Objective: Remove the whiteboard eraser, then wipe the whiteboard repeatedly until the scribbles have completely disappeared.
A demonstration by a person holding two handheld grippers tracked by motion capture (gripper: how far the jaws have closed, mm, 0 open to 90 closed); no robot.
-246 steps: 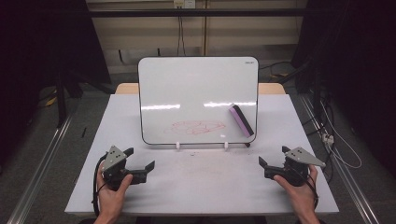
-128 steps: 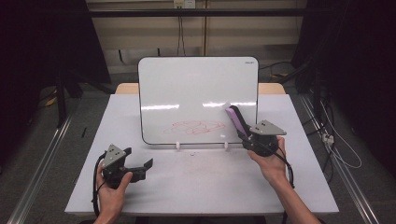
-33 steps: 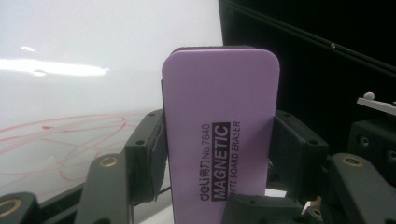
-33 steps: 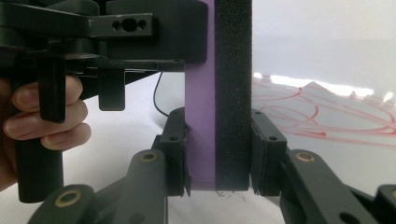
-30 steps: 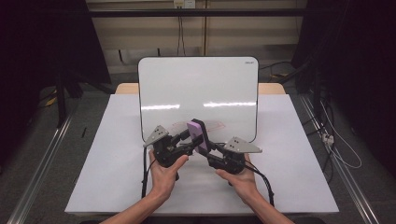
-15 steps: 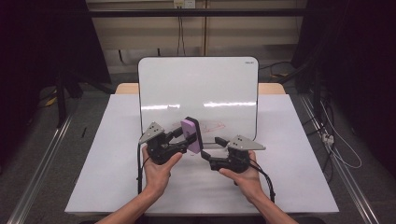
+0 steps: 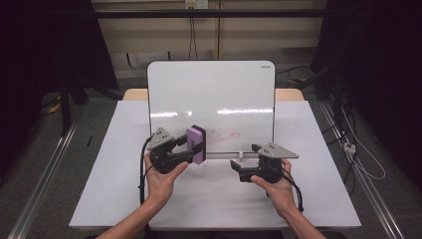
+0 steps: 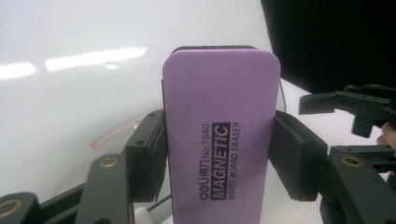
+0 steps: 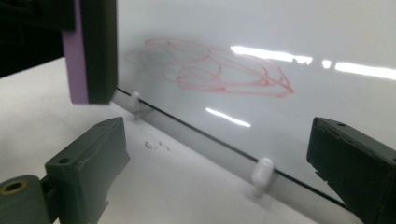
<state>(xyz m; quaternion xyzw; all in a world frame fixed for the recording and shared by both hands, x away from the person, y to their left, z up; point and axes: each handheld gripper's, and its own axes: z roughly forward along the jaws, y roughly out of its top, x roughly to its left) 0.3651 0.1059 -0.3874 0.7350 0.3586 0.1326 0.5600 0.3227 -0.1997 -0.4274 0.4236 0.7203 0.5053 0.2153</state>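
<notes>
**Eraser transferred to left gripper, facing the whiteboard**

Item: purple magnetic whiteboard eraser (image 8: 219, 140). Since a second ago it has passed from between both grippers to the left gripper (image 7: 191, 147) alone, which clamps it upright by its sides, just before the whiteboard (image 7: 211, 107). The right gripper (image 7: 239, 169) has drawn back, jaws apart and empty. Red scribble (image 9: 210, 70) remains unerased; wiping probably follows. Containers: none present.

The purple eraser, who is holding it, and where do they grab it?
The left gripper holds the purple magnetic whiteboard eraser, its jaws squeezing the two long sides near the lower half. The right gripper is open and holds nothing.
</notes>
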